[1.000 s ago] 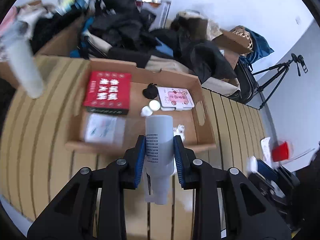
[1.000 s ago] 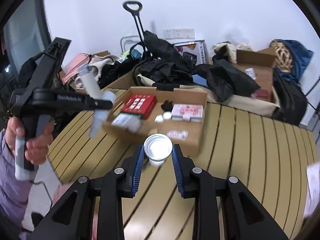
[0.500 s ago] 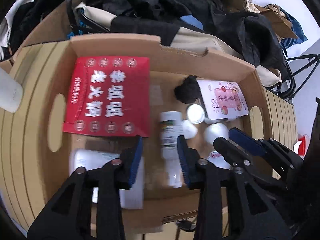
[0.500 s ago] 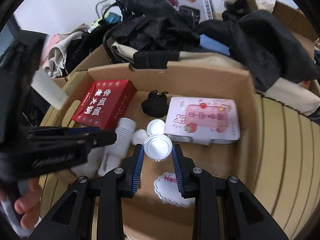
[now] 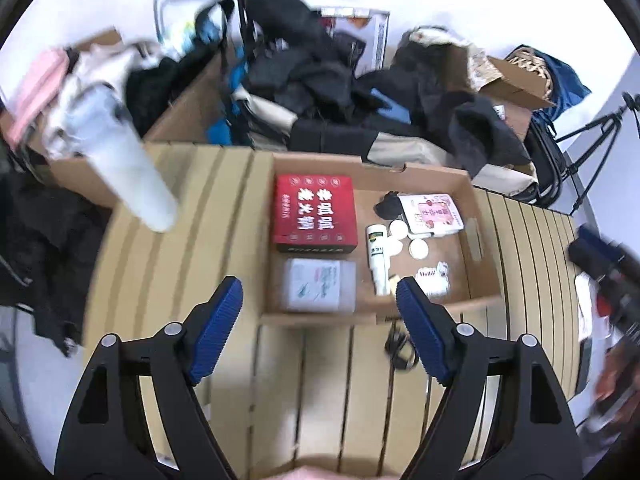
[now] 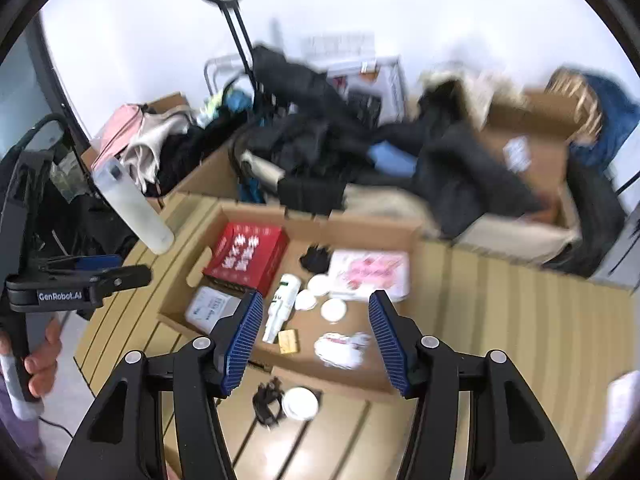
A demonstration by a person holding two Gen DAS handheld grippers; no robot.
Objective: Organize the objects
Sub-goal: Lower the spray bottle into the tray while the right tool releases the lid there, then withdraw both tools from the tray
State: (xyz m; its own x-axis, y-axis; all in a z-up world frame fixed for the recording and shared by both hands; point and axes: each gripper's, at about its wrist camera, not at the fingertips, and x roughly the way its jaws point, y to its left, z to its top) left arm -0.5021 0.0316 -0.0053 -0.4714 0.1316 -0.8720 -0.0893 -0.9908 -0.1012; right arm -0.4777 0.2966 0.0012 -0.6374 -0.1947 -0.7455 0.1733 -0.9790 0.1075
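Observation:
A shallow cardboard box [image 5: 486, 268] [image 6: 412, 236] on the slatted table holds a red box [image 5: 315, 213] [image 6: 247, 258], a white bottle [image 5: 377, 258] [image 6: 282, 304] lying flat, small white round jars [image 5: 418, 248] [image 6: 333, 309], a pink-white pack [image 5: 431, 213] [image 6: 370, 274], a clear packet [image 5: 319, 285] and a white sticker [image 6: 340, 346]. My left gripper [image 5: 318, 330] is open and empty, above the table in front of the box. My right gripper [image 6: 316, 338] is open and empty, above the box's front edge.
A white lid [image 6: 300, 402] and a black tangle [image 6: 267, 400] [image 5: 399, 348] lie on the slatted table [image 5: 168, 264] in front of the box. A tall frosted bottle [image 5: 128, 172] [image 6: 134, 206] stands at the left. Clothes, bags and cardboard boxes pile up behind the table.
Both grippers have let go and opened. The bottle and the round jar now lie in the box. Both grippers have pulled back and up from the box.

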